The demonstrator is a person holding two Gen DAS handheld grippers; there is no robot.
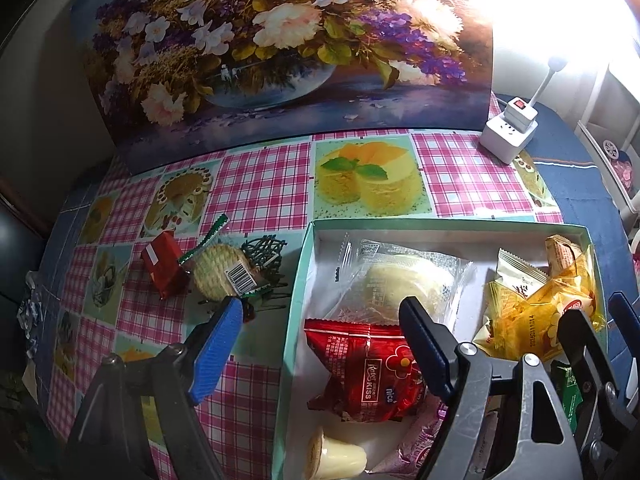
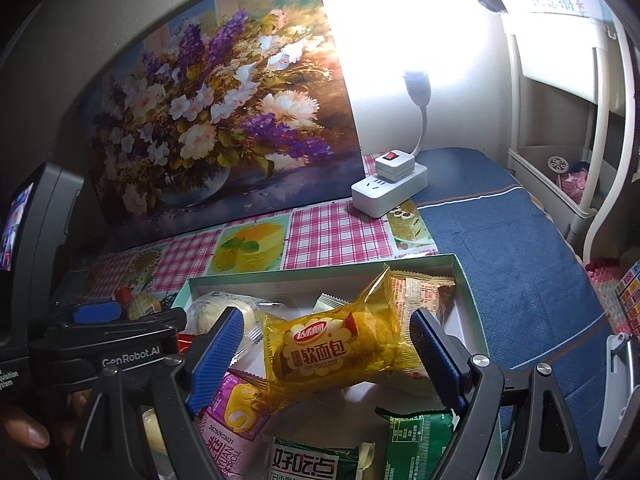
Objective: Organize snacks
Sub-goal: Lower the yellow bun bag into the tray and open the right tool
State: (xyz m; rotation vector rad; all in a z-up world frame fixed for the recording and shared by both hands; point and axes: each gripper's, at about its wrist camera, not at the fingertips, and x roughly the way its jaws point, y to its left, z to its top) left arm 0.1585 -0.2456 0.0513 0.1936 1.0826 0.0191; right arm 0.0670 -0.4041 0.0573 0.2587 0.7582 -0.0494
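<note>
An open teal box (image 1: 308, 264) lies on the checked tablecloth and holds several snacks. My left gripper (image 1: 320, 332) is open astride the box's left wall, over a red packet (image 1: 368, 372) that its pads do not touch. A clear-wrapped pale bun (image 1: 392, 284) lies beyond it. My right gripper (image 2: 328, 344) is open around a yellow bread packet (image 2: 332, 348), which rests on other packets with a gap at the left pad. Left of the box, on the cloth, lie a small red packet (image 1: 160, 268) and a round cracker packet (image 1: 220, 276).
A flower painting (image 1: 280, 48) stands along the back. A white socket block (image 1: 508, 132) with a small lamp sits at the back right. Blue cloth (image 2: 500, 248) covers the right side, with a white rack (image 2: 560, 160) beyond. A pink roll packet (image 2: 232, 420) and green packets (image 2: 312, 460) fill the box's near end.
</note>
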